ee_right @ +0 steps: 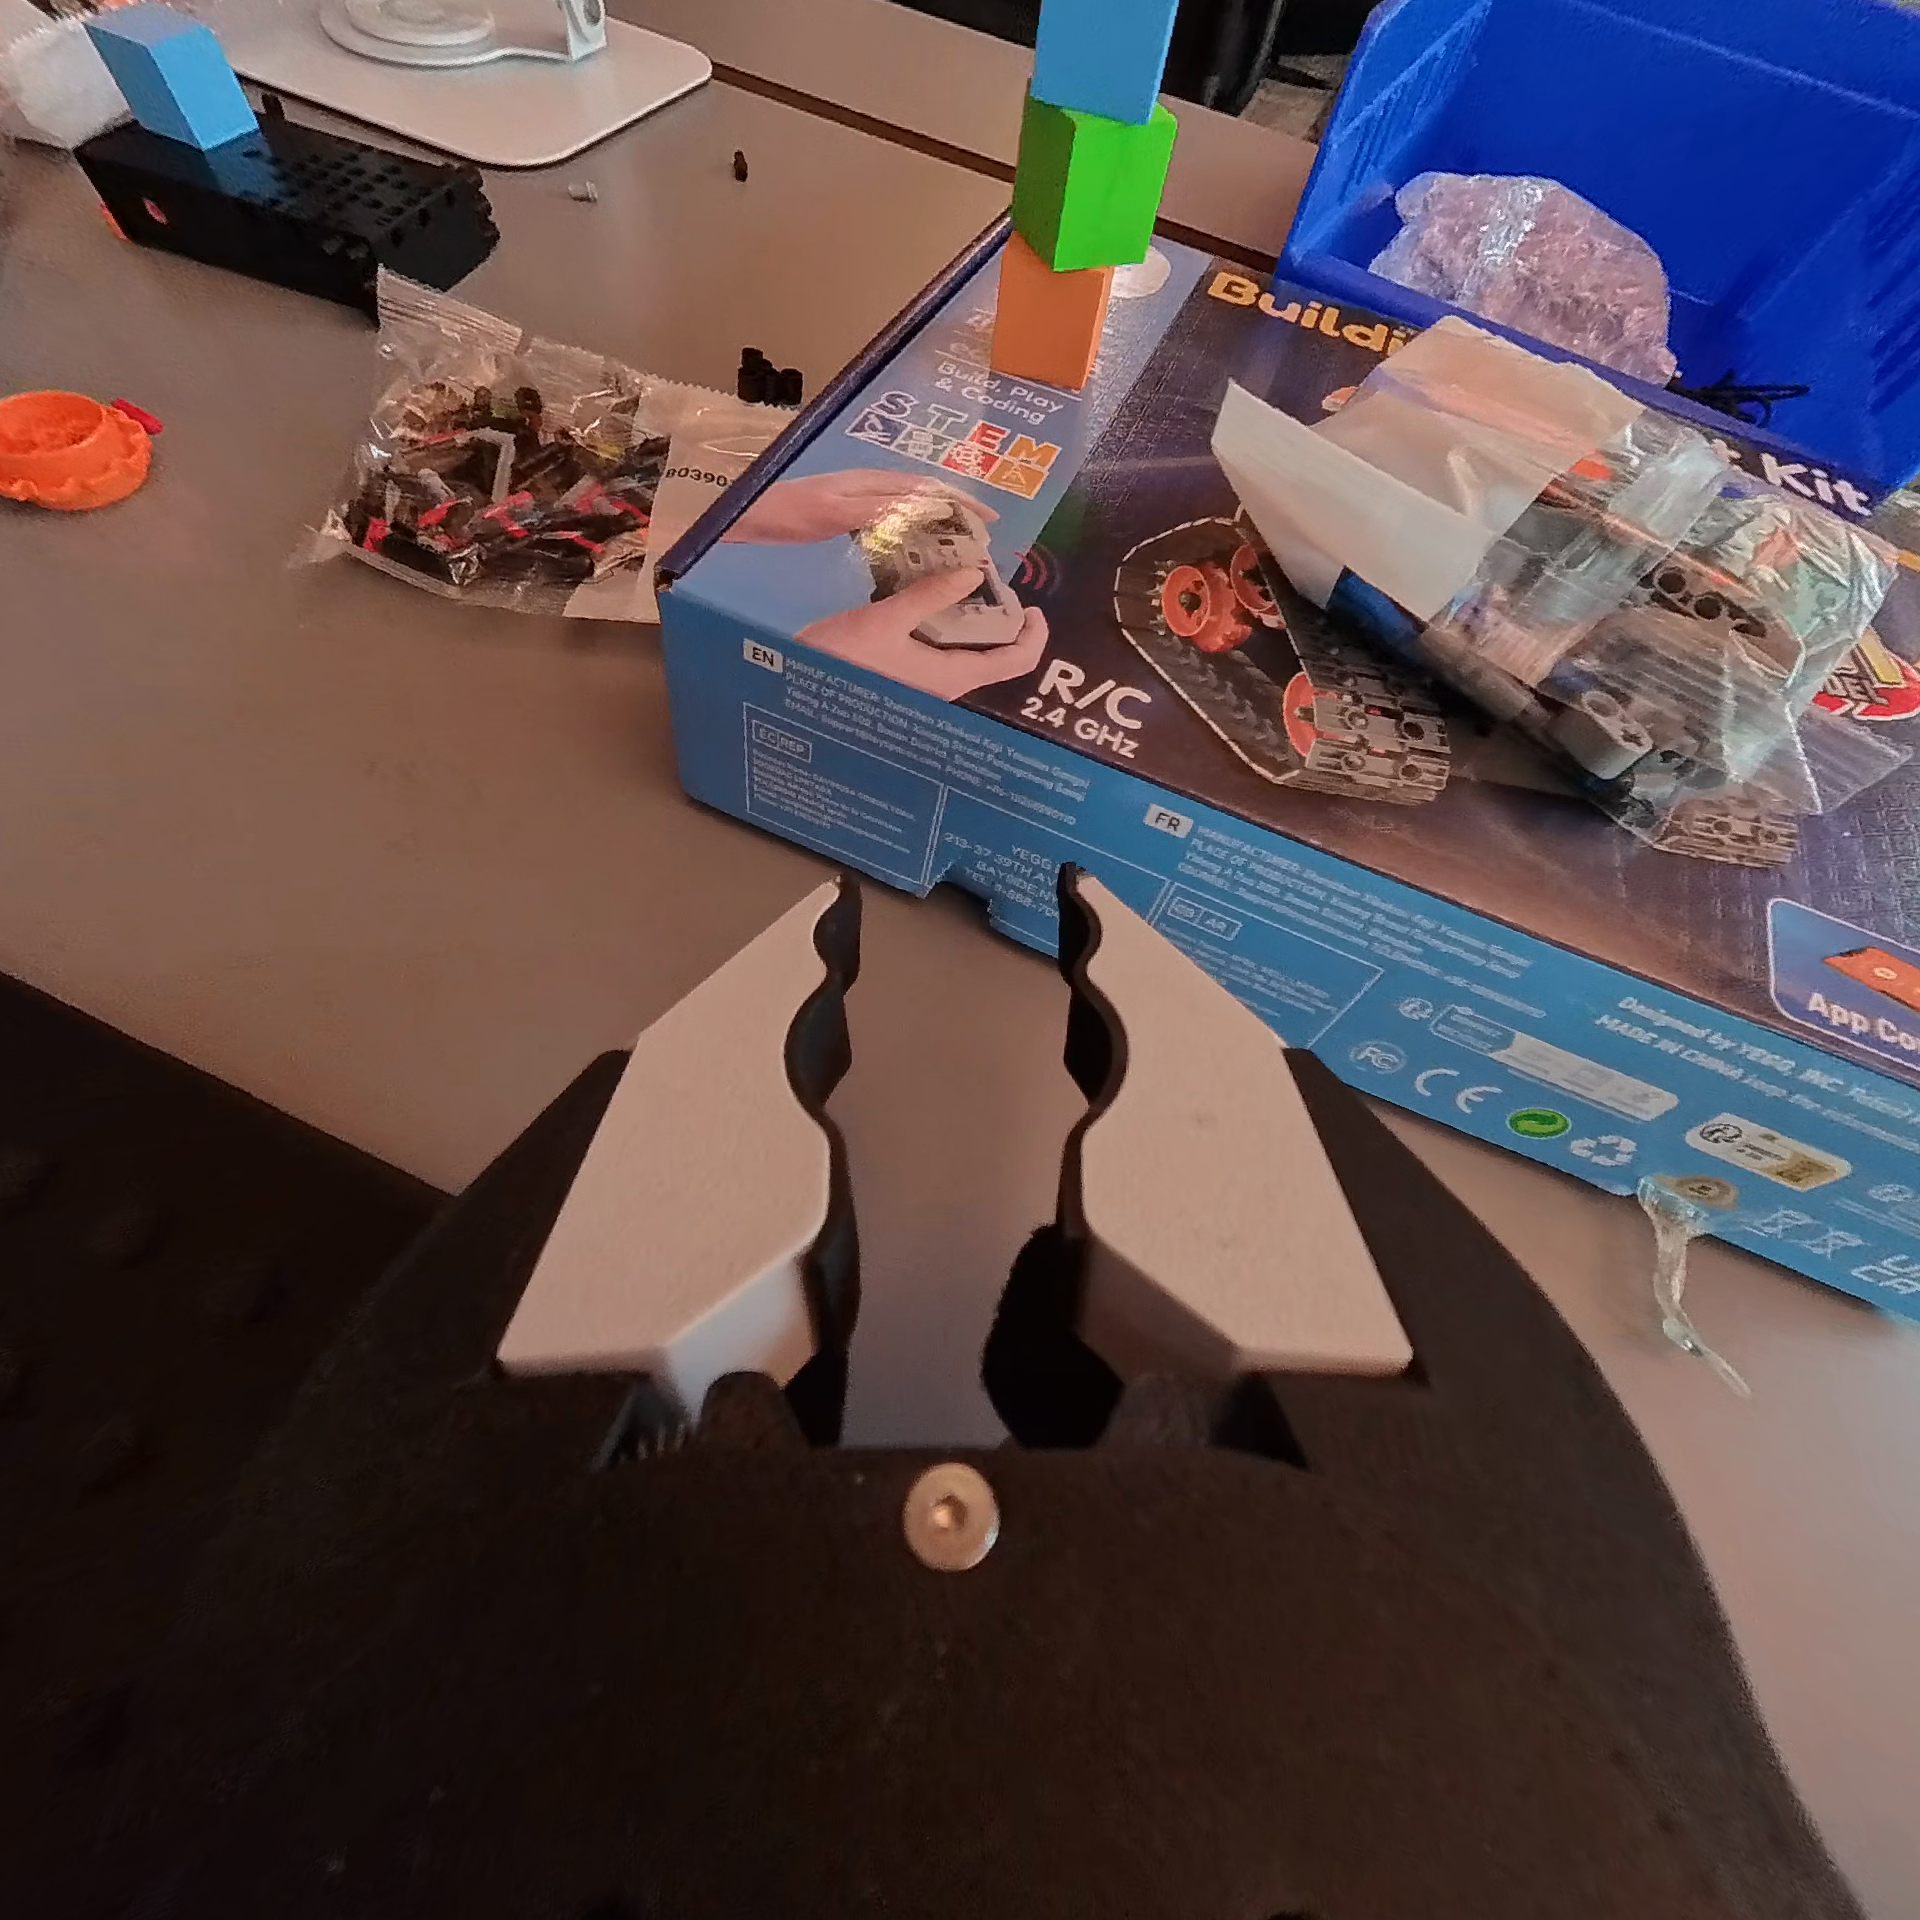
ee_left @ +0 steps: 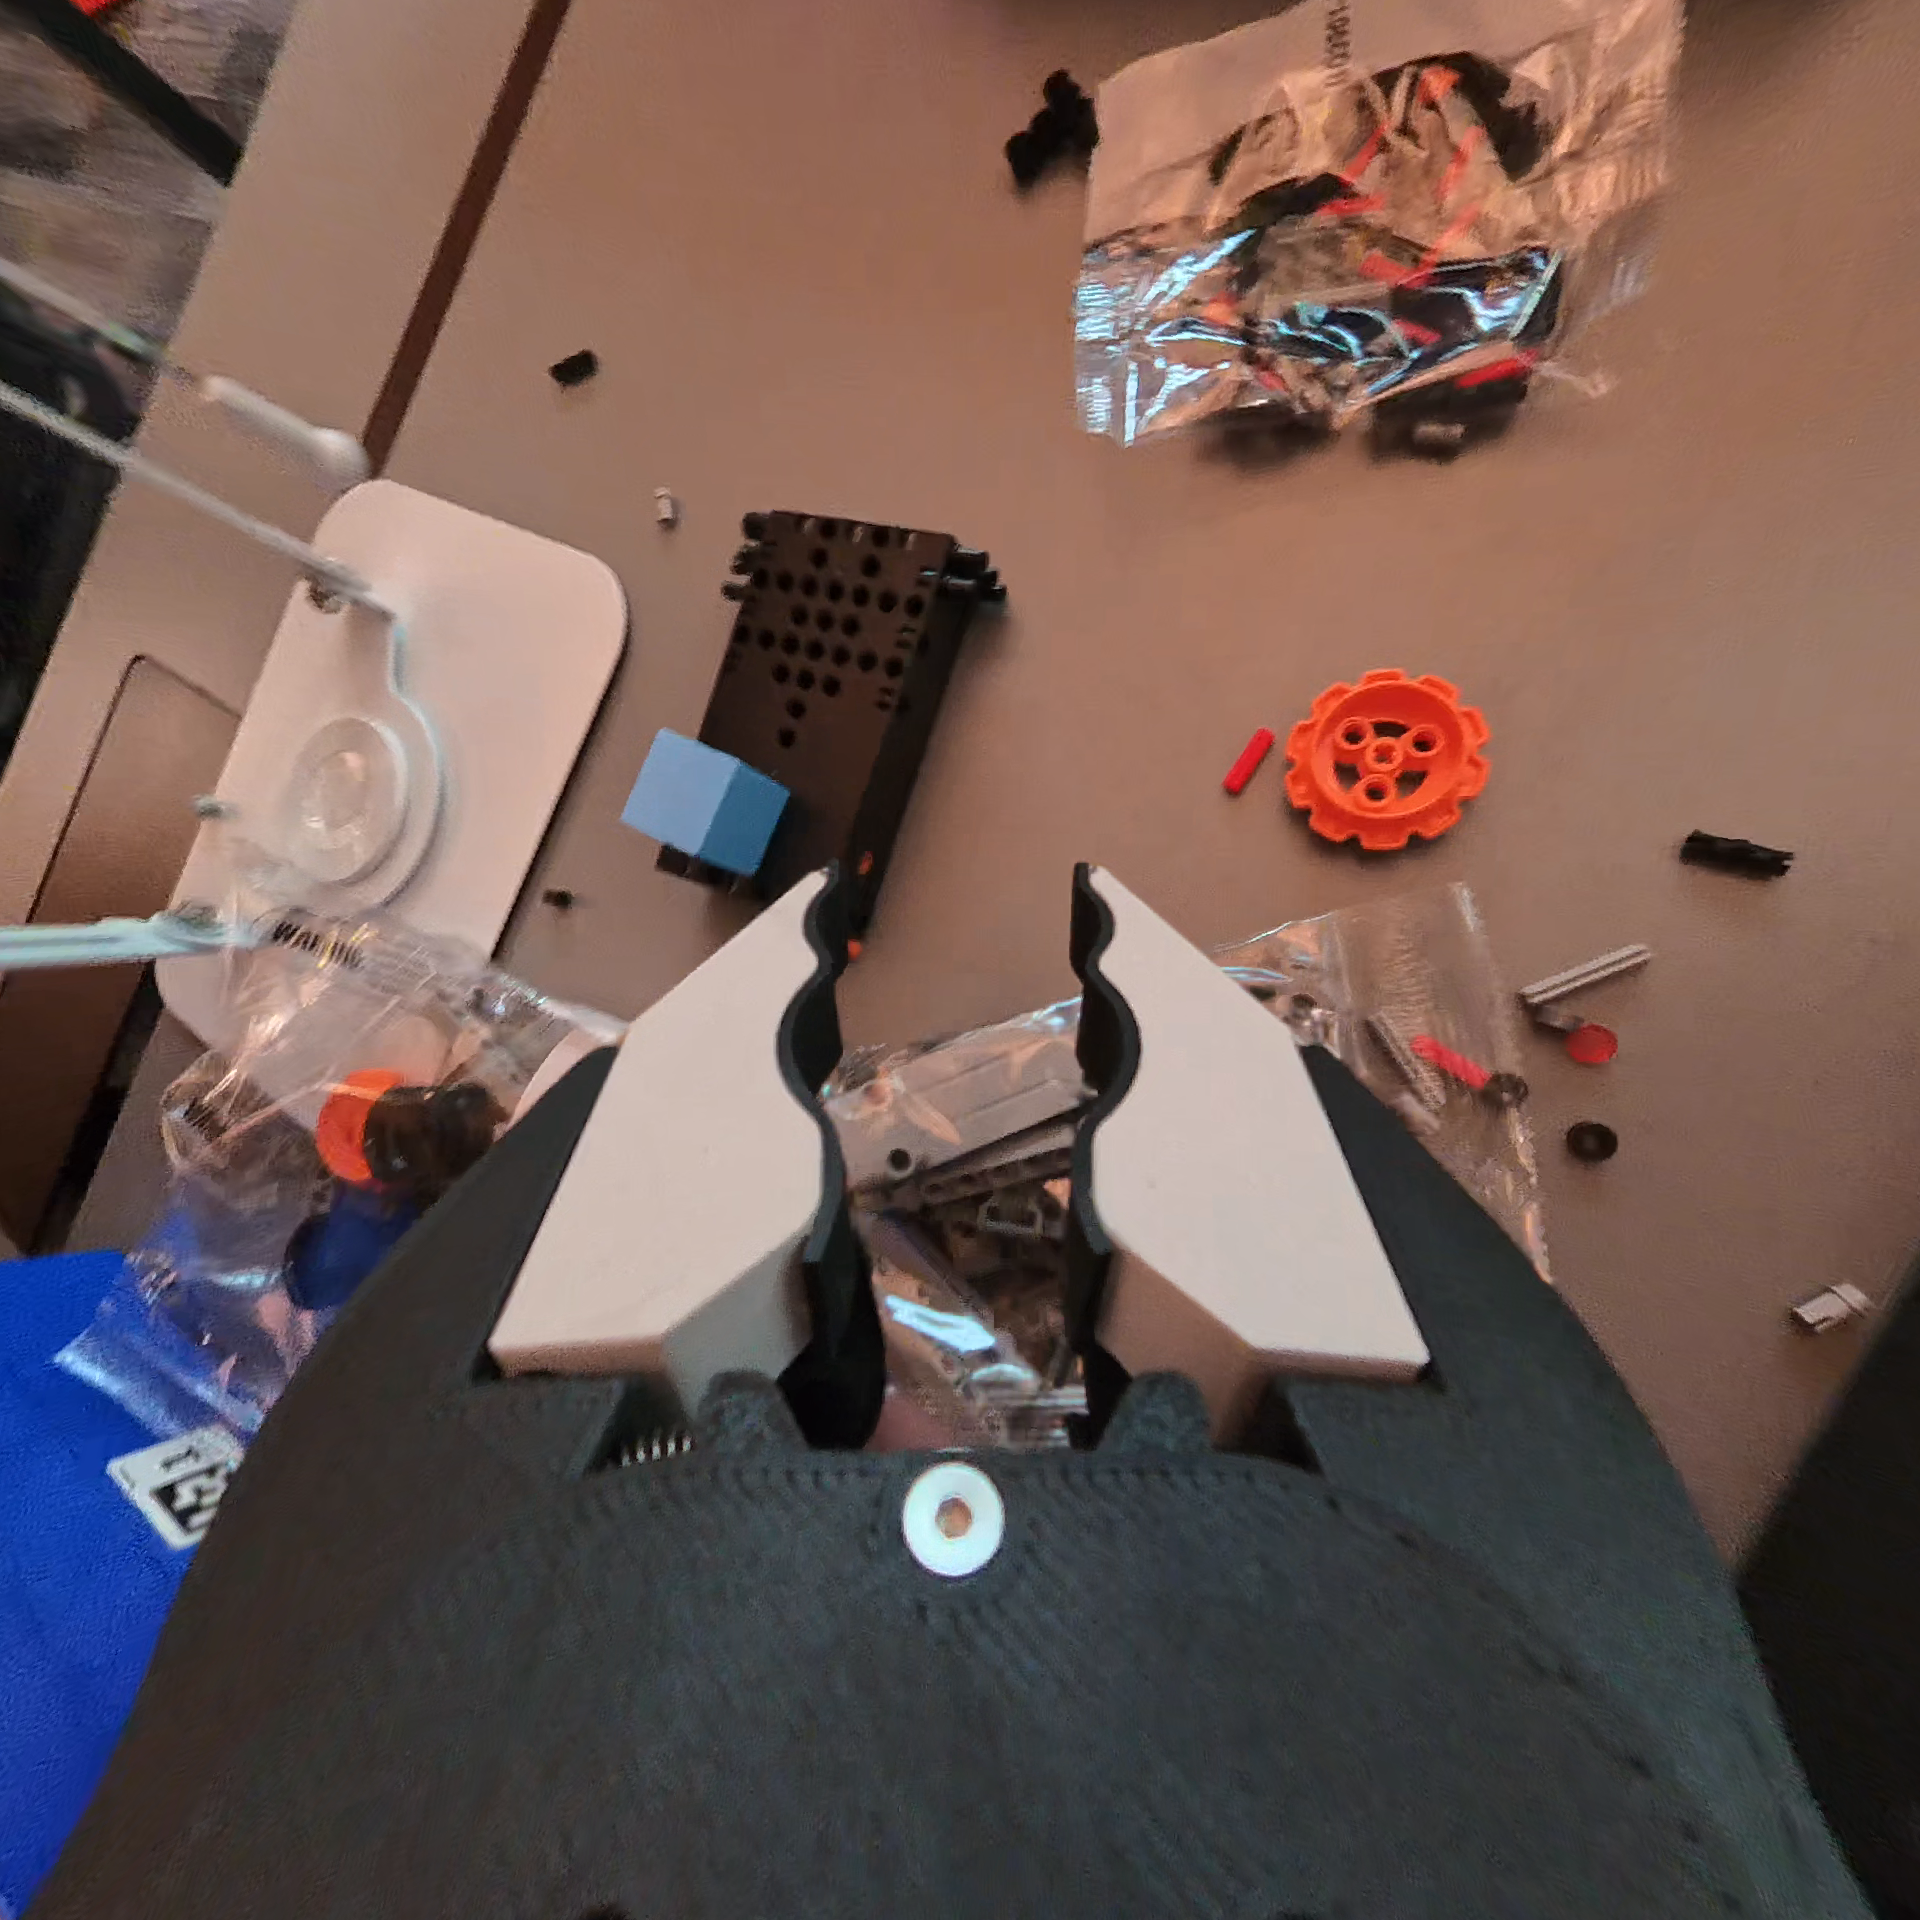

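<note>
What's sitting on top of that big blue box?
On the blue box stands a stack of cubes: orange cube, green cube, blue cube. A clear bag of parts lies beside it, hiding the lid beneath.

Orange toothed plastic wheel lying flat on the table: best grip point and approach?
Probably from above with the open left claw, fingers straddling the rim of the orange toothed plastic wheel. It lies flat on the table, so the sides offer little height; the rim notches could seat the fingers.
</note>
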`<state>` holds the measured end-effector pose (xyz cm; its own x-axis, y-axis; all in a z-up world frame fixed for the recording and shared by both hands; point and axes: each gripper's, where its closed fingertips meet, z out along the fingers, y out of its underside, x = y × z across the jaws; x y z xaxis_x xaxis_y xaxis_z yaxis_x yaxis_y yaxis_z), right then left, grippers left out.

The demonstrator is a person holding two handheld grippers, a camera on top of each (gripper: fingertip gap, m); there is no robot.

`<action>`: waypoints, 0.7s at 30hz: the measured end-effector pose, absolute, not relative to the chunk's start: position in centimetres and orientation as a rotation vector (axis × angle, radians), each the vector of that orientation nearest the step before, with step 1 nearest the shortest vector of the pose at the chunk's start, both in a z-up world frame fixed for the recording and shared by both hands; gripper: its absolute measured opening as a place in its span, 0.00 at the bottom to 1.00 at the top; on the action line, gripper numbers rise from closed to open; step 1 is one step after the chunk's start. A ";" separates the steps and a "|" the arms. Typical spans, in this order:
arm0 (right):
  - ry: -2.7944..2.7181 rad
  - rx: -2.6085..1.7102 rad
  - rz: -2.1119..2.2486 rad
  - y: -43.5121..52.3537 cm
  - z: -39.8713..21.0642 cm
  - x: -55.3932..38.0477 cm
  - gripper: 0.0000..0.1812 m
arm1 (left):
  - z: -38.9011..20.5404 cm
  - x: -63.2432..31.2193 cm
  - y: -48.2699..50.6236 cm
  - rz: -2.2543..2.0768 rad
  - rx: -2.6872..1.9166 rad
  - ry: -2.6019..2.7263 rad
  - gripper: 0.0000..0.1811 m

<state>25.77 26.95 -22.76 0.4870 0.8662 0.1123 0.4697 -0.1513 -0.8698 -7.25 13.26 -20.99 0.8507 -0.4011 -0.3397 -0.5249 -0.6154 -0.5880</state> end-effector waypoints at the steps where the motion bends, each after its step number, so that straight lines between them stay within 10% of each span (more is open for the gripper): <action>1: -1.132 -1.787 0.518 26.9 -22.8 25.7 0.21 | -20.5 -7.7 13.1 0.221 -2.298 0.637 0.23; 21: -1.131 -1.758 0.506 26.5 -22.5 25.0 0.19 | -23.7 -13.5 19.4 0.282 -2.352 0.615 0.16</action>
<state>25.04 26.47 -22.50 0.4861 0.8623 0.1420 0.4688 -0.1201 -0.8751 -13.52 19.44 -23.71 0.8649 -0.3533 -0.3565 -0.5006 -0.6570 -0.5636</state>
